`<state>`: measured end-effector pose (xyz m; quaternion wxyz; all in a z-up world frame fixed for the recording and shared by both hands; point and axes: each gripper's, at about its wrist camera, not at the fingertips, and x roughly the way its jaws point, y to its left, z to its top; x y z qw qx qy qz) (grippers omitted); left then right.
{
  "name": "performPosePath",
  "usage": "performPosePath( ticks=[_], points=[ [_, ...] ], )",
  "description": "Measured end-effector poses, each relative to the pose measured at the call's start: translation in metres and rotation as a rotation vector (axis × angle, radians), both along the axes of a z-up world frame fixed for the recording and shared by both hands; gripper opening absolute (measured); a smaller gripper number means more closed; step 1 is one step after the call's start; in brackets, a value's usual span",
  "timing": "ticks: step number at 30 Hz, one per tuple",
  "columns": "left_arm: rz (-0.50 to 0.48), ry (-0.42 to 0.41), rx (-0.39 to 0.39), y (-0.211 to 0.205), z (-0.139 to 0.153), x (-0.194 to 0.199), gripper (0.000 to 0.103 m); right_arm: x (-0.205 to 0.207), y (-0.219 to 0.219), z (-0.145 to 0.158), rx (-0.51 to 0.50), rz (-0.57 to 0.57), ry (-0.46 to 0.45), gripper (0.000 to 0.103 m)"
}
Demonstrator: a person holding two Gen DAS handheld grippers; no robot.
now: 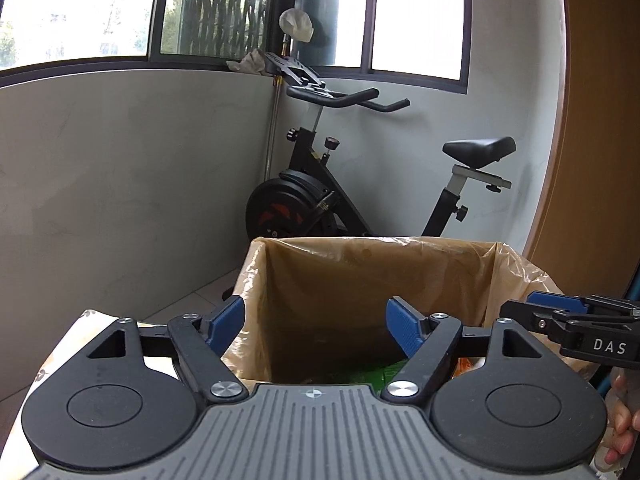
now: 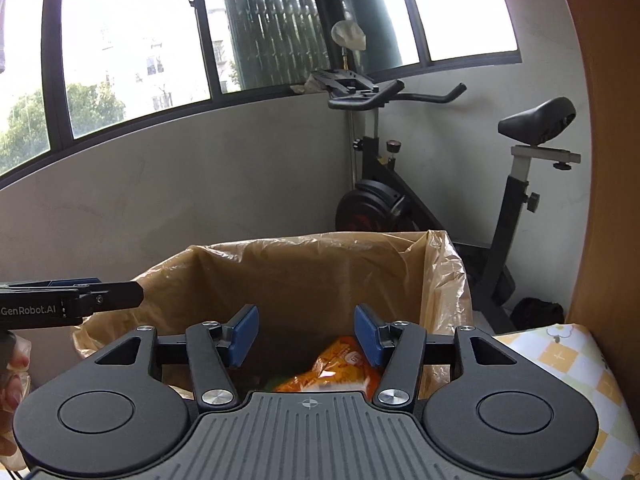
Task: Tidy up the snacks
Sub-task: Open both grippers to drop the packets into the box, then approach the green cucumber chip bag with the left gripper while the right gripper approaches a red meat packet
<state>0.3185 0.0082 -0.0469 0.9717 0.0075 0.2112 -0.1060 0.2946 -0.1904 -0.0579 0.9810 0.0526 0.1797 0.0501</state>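
Nearest the cameras, the left gripper and right gripper hang side by side with jaws apart, holding nothing. Just beyond, an orange snack packet lies inside the lined bin. Farther off stands 1 exercise bike.

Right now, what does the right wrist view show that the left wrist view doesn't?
Right wrist only: an orange snack bag lying inside the bin, seen between the open right gripper, and a checked cloth at the right edge.

Left wrist only: a green packet low in the bin, past the open, empty left gripper.

Both: the bin with its tan liner, the exercise bike behind it, and the windows.
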Motion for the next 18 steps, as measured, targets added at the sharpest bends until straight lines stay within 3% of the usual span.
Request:
performPosePath(
  ticks=[9,18],
  points=[
    [0.019,-0.027,0.037,0.038,0.013,-0.043,0.080,-0.052,-0.019,0.010,-0.031,0.029,-0.077,0.051],
    [0.053,0.068,-0.028,0.082,-0.027,-0.076,0.081,-0.106,-0.056,0.001,-0.028,-0.040,-0.132,0.051]
  ],
)
